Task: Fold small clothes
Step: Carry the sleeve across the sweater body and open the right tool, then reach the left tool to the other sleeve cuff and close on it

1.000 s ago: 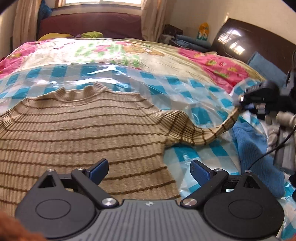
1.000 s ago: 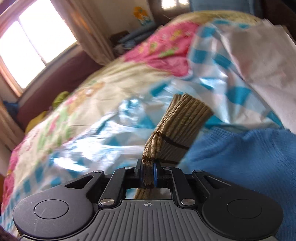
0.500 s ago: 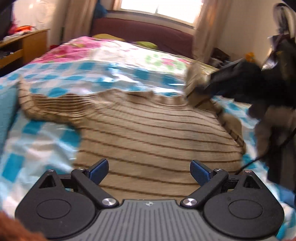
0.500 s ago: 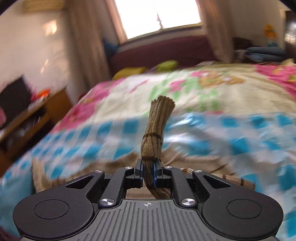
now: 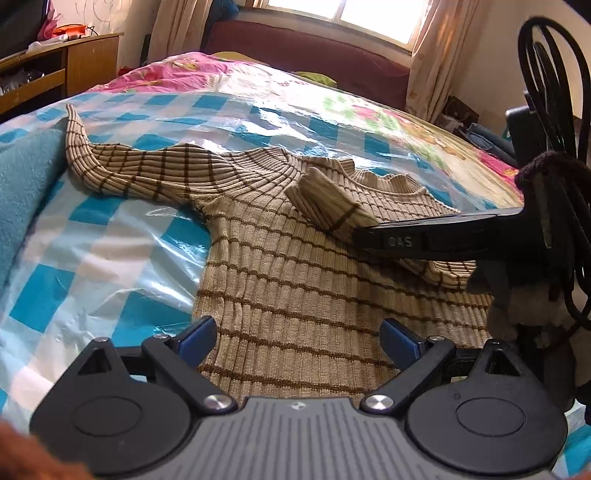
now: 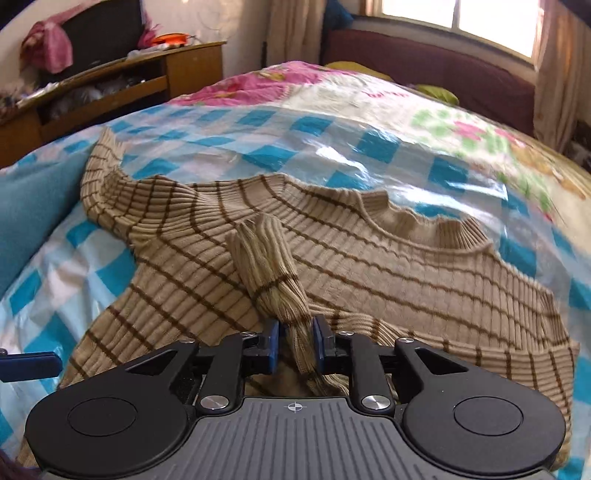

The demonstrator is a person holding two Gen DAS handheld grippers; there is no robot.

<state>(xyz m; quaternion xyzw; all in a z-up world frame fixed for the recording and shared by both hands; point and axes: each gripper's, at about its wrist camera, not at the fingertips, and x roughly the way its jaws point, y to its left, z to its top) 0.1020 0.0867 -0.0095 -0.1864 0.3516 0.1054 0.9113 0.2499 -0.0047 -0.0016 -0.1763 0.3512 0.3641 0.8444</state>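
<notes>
Left wrist view: the left gripper (image 5: 297,341) hangs w/ its blue pads spread wide, nothing between them, over the lower body of the beige striped sweater (image 5: 295,295). Sweater lies flat on the bed's checked plastic sheet (image 5: 110,258), neck toward the window (image 5: 369,14) end. One sleeve (image 5: 129,166) runs out to the bed's left edge beside a teal cloth (image 5: 22,192). The other sleeve's cuff (image 5: 325,203) is folded in across the chest, w/ the right gripper (image 5: 364,236) at its end.

Right wrist view: the right gripper (image 6: 295,341) has the cuff (image 6: 269,266) between its pads, jaws opening; a gap shows at the left pad, so the pinch looks loosened. Cuff rests on the sweater (image 6: 369,266) below the collar. A wooden desk (image 6: 110,85) stands off the bed's far-left corner.
</notes>
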